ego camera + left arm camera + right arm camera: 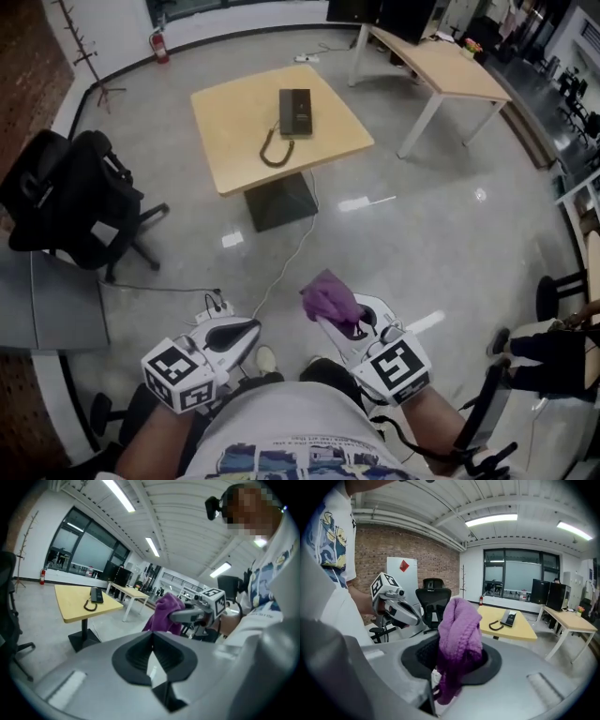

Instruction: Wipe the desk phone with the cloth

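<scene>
A black desk phone (295,112) with a coiled cord lies on a square wooden table (234,141), a few steps ahead across the floor. It also shows far off in the left gripper view (96,595) and the right gripper view (508,618). Close to my body, my right gripper (333,319) is shut on a bunched purple cloth (330,298), which stands up out of the jaws (459,644). My left gripper (246,330) is beside it, its jaws (152,656) shut with nothing between them. Both grippers are far from the phone.
A black office chair (75,202) stands at the left. A power strip (214,305) lies on the floor, and a cable runs toward the table's base. A second wooden table (441,66) is at the back right. A person (553,347) sits at the right edge.
</scene>
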Tool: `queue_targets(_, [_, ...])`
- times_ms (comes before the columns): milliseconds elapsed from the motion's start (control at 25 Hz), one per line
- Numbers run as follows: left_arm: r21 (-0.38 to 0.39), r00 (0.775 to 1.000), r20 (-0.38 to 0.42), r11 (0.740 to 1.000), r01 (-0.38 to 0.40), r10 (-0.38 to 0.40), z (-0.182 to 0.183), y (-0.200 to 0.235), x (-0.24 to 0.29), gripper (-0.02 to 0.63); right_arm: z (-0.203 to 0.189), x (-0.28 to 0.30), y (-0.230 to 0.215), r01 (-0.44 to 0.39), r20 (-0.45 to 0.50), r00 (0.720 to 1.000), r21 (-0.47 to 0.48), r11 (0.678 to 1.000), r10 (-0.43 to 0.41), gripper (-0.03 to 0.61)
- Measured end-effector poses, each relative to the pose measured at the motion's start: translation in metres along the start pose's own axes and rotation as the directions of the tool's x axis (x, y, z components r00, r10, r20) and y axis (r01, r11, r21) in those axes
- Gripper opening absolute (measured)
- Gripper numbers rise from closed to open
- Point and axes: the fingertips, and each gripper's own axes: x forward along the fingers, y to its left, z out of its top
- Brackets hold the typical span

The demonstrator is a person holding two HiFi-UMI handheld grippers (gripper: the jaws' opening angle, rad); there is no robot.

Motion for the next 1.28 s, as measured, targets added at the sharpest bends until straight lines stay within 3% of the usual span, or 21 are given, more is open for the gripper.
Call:
queue_targets(160, [-0.019, 1.0, -0.01, 1.0, -0.006, 0.006, 0.0, 0.03, 0.0, 0.005, 0.007, 0.014, -0.025, 0.051, -0.004, 0.999, 0.017, 0.999, -0.051, 0.107])
queue_targets(360, [-0.06, 1.0, 0.008, 0.998, -0.006, 0.006, 0.014, 0.06, 0.019, 0.005, 0.016, 0.029, -0.063, 0.057, -0.001, 0.998, 0.014, 0.998, -0.057, 0.107])
queue_targets(1000, [-0.019, 0.993, 0.049, 0.994, -0.109, 0.11, 0.148, 0.14, 0.151, 0.005, 0.035, 0.085, -0.24, -0.038, 0.04, 0.998, 0.016, 0.999, 0.038, 0.107])
queue_targets(1280, [-0.092, 0.988, 0.071, 0.987, -0.129, 0.136, 0.173, 0.206, 0.168, 0.045, 0.039, 0.119, -0.273, -0.05, 0.007, 0.999, 0.043, 0.998, 0.05, 0.107])
